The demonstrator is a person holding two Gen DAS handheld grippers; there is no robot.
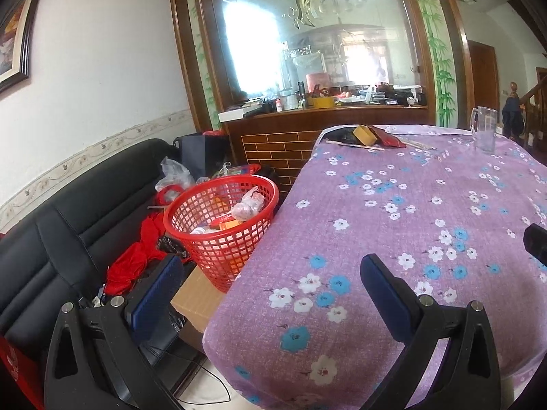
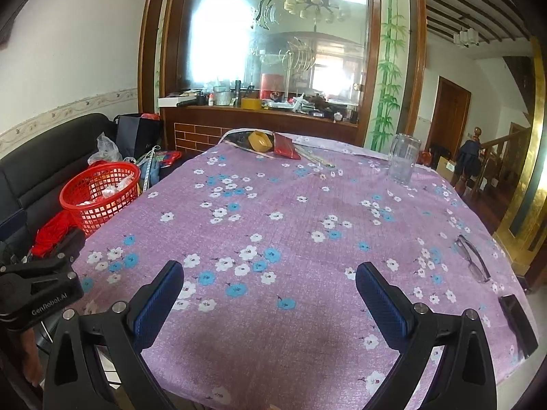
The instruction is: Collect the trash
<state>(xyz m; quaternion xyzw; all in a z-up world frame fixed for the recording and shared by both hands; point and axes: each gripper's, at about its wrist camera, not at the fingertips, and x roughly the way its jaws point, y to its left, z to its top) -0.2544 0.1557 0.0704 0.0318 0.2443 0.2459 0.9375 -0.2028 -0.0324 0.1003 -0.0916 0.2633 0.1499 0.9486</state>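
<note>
Nearest the cameras, the left gripper (image 1: pixel 270 280) and the right gripper (image 2: pixel 270 282) are both seen spread wide, nothing between the blue pads (image 2: pixel 159 304) of either; both hang over the near edge of the table (image 2: pixel 307 324) with its purple flowered cloth.

To the right on the cloth, 1 pair of glasses (image 2: pixel 473 258) and a dark flat item (image 2: pixel 518 321) are noted — probably not trash, and best left alone.

Off the table's left edge, the red mesh basket (image 1: pixel 222 229) stands on a cardboard box (image 1: pixel 196 299) beside a black sofa (image 1: pixel 68 232). It already holds crumpled clear plastic (image 1: pixel 248 205), something orange and a white scrap; room remains.

At the far end of the table lies the likely remaining trash: a yellow box (image 2: pixel 259 141), a red packet (image 2: pixel 285 147) and thin sticks (image 2: pixel 318 160), close together. All are judged light. The box is likely stiff enough to be pinched across its sides; the packet is probably soft and slippery — an edge grip is suggested.

A clear glass mug (image 2: pixel 403 162) stands upright near them; it appears empty and is fragile.
</note>
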